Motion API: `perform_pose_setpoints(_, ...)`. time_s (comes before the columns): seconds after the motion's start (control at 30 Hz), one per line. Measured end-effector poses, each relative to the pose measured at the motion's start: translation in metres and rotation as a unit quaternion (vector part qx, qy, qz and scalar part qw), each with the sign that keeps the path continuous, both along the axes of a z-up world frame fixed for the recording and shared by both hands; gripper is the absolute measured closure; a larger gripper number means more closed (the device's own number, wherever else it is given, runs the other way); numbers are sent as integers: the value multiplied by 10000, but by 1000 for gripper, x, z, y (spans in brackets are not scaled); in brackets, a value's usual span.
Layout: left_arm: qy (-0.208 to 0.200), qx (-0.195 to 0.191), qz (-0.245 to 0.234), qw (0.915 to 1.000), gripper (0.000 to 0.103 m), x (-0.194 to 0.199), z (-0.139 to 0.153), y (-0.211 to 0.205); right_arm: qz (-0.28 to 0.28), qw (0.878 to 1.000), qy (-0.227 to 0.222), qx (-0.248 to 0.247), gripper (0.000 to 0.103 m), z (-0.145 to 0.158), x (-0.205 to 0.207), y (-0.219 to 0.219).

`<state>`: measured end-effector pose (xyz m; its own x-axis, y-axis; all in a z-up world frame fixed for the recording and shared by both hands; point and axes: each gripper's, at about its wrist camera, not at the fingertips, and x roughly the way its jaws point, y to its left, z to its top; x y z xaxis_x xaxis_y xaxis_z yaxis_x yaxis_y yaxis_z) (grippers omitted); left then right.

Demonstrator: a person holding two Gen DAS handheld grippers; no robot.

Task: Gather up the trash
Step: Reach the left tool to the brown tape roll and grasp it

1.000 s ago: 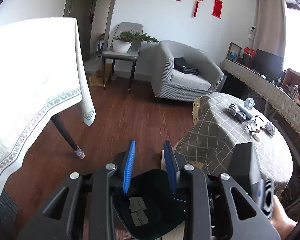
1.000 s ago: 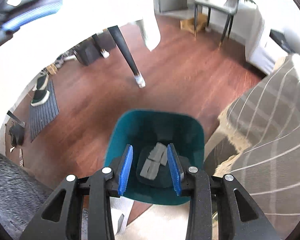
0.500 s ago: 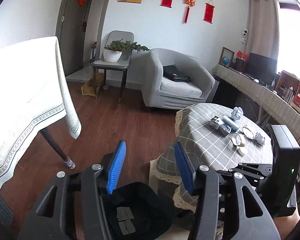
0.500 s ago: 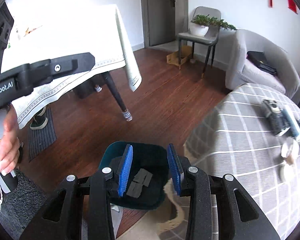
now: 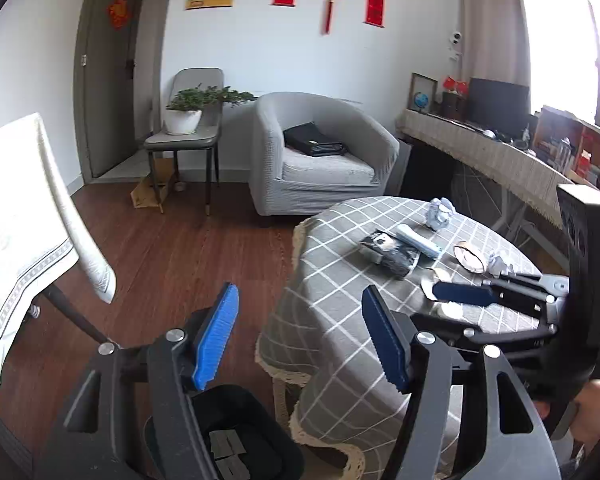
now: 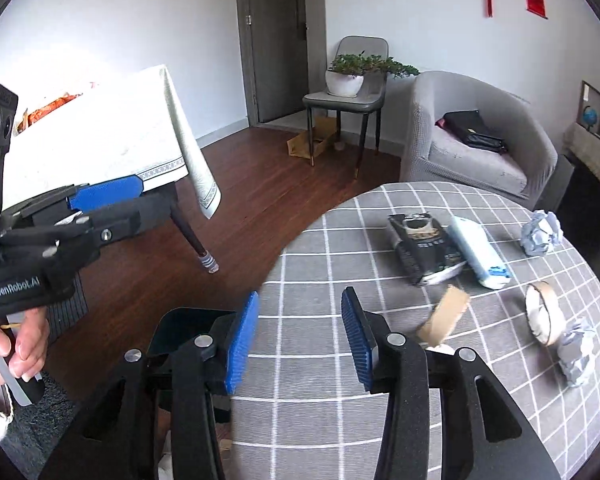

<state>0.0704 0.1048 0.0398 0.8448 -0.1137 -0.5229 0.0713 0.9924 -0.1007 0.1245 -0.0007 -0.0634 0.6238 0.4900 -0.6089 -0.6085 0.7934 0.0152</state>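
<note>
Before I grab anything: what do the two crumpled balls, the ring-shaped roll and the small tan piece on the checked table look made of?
Crumpled balls: likely paper, matte bluish-white, with sharp creases. Ring-shaped roll: apparently a tape roll, tan band around a pale core, slight sheen. Tan piece: probably cardboard, flat brown, stiff-looking, tilted up. Checked table: covered in woven cloth with a fringed hem.

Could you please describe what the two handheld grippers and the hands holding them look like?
Both the left gripper and the right gripper are black plastic frames with silver screws and ribbed blue fingertips. One body reads "GenRobot.AI" in white. Bare hands hold them.
</note>
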Motion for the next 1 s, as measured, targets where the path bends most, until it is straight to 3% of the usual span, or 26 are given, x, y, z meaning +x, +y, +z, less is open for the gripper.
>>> perform_pose_setpoints(0.13, 35, 141, -176, 9997, 34, 12, -4, -27, -261, 9996, -85, 8, 56, 4, 10, -37)
perform_pose_setpoints(0.47, 104, -161, -487, 9986, 34, 36, -11, -78, -797, 9968, -58, -16, 55, -4, 29, -110)
perform_pose_setpoints(0.77, 353, -163, -743, 9965, 35, 55, -32, -123, -1137, 9935, 45, 94, 54, -13, 22, -166)
perform_pose_setpoints(1.0, 549, -146, -792, 9952, 43, 73, -46, -141, -1343, 9907, 132, 185, 54, -20, 19, -201)
